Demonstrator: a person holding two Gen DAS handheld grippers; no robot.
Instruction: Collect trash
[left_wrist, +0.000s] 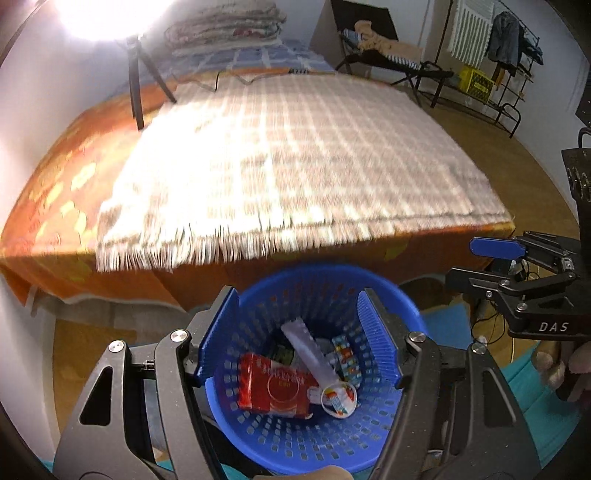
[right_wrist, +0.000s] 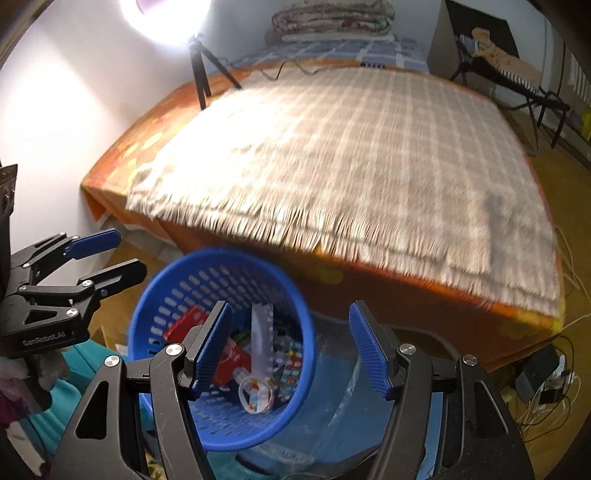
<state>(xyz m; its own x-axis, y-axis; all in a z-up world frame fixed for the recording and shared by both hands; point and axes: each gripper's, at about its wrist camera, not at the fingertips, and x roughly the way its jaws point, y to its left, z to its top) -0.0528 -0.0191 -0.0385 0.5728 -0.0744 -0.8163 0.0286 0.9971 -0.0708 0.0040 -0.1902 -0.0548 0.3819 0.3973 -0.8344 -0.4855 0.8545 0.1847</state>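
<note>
White letters "DAS" stand on the black body of the right gripper (left_wrist: 496, 264) at the right edge of the left wrist view. In the right wrist view, at the left edge, the left gripper (right_wrist: 114, 254) carries faint lettering that seems to read "GenRobot.AI". The red wrapper (left_wrist: 275, 386) in the blue basket (left_wrist: 258, 435) bears print too blurred to read.

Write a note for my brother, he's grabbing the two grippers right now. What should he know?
Left gripper: open, nothing in it, above the blue basket.
Right gripper: open, nothing in it, beside the basket's rim.
Trash: red packet, white strip wrapper, patterned wrapper and a small round lid lie inside the basket.
Done: that trash is binned.
Left: the checked blanket on the bed shows no trash, though the picture is blurred. Check the floor around the basket before stopping.
</note>
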